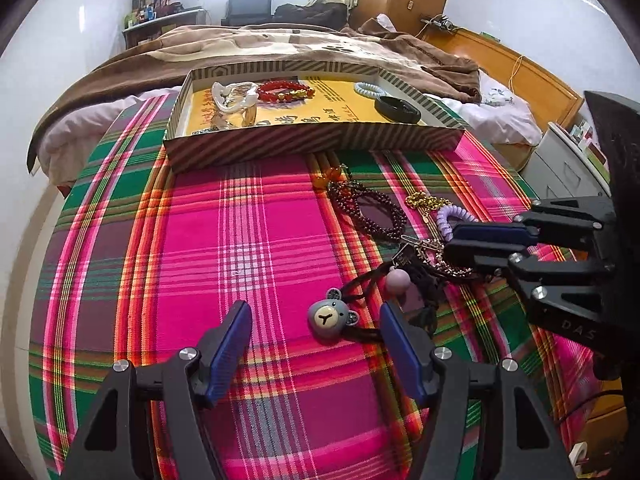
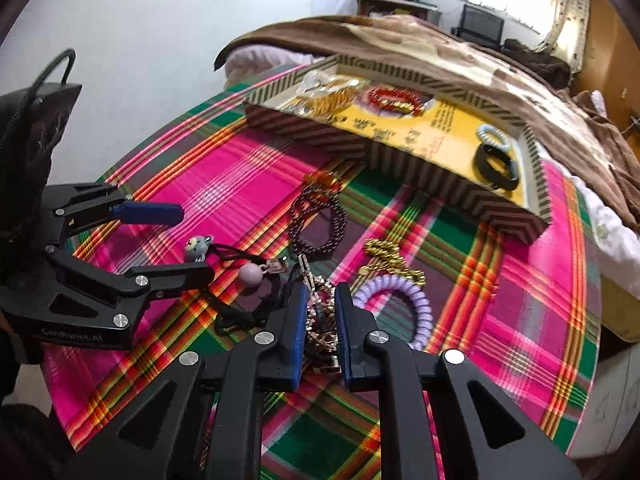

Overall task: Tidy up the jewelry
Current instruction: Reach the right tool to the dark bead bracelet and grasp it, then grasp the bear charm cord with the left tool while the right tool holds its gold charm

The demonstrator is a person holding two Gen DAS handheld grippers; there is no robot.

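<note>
Right wrist view: your right gripper (image 2: pixel 321 322) pinches the studded chain (image 2: pixel 320 320), running toward 12 o'clock; left gripper (image 2: pixel 192 236) gapes at 9 o'clock.

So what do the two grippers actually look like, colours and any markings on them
Both are matte black linkage frames with triangular cut-outs and silver round screw heads, ending in flat blue-padded fingers. The left gripper carries pale "GenRobot.AI" lettering on its frame, with a black cable looping off its body. The right gripper shows part of a light marking, "DAS", in the left wrist view.
</note>
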